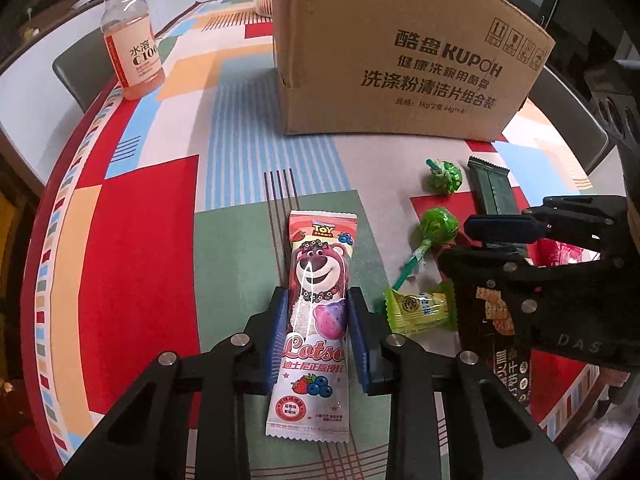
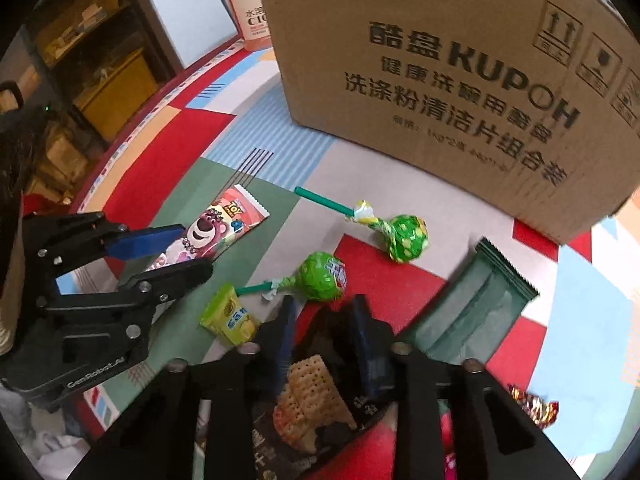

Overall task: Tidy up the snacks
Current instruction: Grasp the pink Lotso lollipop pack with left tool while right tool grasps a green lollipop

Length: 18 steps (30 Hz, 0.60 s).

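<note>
Blue-padded left fingers (image 1: 318, 322) clamp the Lotso pack (image 1: 311, 320), right fingers (image 2: 326, 338) clamp the cracker pack (image 2: 308, 396), both flat on the surface (image 1: 248, 264), likely bound for the carton (image 1: 400, 52).

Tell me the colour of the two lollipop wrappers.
Green lollipop wrappers; clearest in the right wrist view.

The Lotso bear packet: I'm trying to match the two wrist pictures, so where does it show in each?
Left wrist: Lotso packet bottom centre, between the left gripper pads.
Right wrist: Lotso packet left of centre, in the left gripper.
Shared landmark: the cardboard box, behind the snacks.
</note>
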{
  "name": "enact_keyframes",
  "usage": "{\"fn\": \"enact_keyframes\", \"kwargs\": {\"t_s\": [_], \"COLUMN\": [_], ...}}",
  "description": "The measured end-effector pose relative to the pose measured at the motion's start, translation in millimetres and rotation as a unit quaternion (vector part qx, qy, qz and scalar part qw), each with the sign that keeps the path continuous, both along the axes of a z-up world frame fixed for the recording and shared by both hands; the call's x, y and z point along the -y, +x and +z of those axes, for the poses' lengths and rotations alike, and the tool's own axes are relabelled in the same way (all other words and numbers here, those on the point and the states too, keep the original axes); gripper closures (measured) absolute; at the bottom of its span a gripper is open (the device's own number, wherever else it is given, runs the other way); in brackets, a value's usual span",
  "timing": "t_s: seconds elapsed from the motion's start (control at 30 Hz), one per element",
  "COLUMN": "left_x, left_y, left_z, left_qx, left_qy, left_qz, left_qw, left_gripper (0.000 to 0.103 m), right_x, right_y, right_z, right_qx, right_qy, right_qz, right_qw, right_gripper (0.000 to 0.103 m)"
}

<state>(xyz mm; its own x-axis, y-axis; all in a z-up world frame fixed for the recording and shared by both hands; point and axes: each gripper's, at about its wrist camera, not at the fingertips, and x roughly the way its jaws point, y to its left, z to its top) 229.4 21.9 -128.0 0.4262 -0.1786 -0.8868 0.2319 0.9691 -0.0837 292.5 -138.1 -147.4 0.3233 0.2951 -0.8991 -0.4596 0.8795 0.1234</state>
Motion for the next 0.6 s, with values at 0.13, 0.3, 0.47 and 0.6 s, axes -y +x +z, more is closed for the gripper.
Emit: {"fn": "enact_keyframes", "kwargs": {"t_s": [0.13, 0.3, 0.47, 0.6], "left_x": [1.8, -3.5, -4.0, -3.1], "left_y": [-3.4, 0.8, 3.7, 4.0], "left_z": [7.5, 12.9, 13.8, 13.7], "left_qx": [0.015, 0.021, 0.022, 0.023], "left_qy": [0.001, -0.006, -0.009, -0.010], "left_qz": [0.001, 0.015, 0.019, 0.019], "left_qw": [0.9999, 0.9996, 0.9995, 0.9995], "left_gripper": [0.074, 0.075, 0.075, 0.075], "right_x": [6.6, 9.6, 5.9, -1.5], "right_y": [-1.4, 11.2, 19.0, 19.4], "right_z": [7.5, 3.1, -4.1, -6.2], "right_qx": [0.016, 0.006, -0.008, -0.001], "right_qy": [0.021, 0.047, 0.057, 0.051], "right_qz": [-0.020, -0.054, -0.062, -0.057], "right_qw": [0.999, 0.997, 0.996, 0.997], "right_gripper": [0.066, 0.066, 0.066, 0.066]}}
